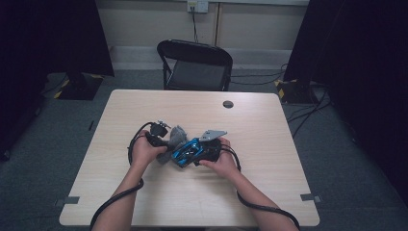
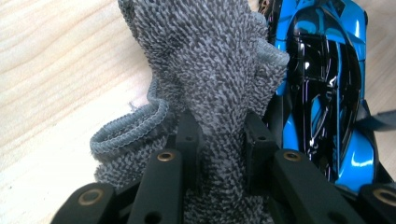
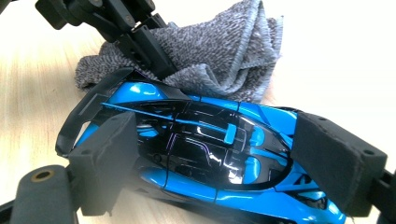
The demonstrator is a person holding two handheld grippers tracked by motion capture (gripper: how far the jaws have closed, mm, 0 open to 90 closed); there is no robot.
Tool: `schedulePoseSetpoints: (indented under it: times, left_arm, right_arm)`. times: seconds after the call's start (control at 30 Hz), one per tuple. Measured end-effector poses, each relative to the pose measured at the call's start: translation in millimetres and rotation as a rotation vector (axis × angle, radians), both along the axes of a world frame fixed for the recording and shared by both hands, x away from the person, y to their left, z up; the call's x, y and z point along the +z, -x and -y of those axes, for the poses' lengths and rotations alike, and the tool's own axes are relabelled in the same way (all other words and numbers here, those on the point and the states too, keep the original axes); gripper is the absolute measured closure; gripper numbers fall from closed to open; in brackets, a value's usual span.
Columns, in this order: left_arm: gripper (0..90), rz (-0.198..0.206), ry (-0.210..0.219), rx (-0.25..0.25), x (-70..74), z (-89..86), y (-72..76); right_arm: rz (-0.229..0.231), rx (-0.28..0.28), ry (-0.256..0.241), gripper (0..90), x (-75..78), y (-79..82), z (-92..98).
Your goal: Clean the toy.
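Right gripper (image 3: 219,163): jaws set wide across the blue toy car (image 3: 205,154), one foam pad at each end of the body; held lengthwise so the shiny top faces up for wiping
Blue toy car: near the middle of the tabletop (image 1: 144,202), slightly toward the near edge; braced low over the wood, probably to stop rolling under cloth pressure
Left gripper (image 2: 219,140): jaws narrow, clamped on a bunched fold of the grey cloth (image 2: 210,60); free end stands up past the fingertips as a wiping pad
Grey cloth: touching the car's side, just left of it in the high view (image 1: 174,139); loose hem resting on the wood
Step judged: cleaning the car body, cloth poised at its flank
Far edge: cable port (image 1: 228,104) and black chair (image 1: 195,65) beyond, well apart from the work
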State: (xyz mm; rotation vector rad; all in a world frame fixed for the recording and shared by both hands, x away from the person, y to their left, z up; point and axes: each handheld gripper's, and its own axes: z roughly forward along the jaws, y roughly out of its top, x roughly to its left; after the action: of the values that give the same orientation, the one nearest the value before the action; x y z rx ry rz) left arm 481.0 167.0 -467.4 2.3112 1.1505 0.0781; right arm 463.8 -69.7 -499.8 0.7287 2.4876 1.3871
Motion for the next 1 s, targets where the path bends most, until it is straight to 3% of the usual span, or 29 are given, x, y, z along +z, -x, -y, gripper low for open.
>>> schedulePoseSetpoints:
  times: [0.6,1.0]
  left_arm:
    - [72.5,-0.01,0.008,0.002,0.5,-12.9,16.5]
    - [72.7,-0.034,-0.008,-0.03,4.7,-22.5,33.2]
  right_arm:
    - [-0.001,0.0,-0.001,14.8,0.0,-0.1,0.1]
    - [0.0,0.0,0.001,14.8,0.0,-0.2,0.0]
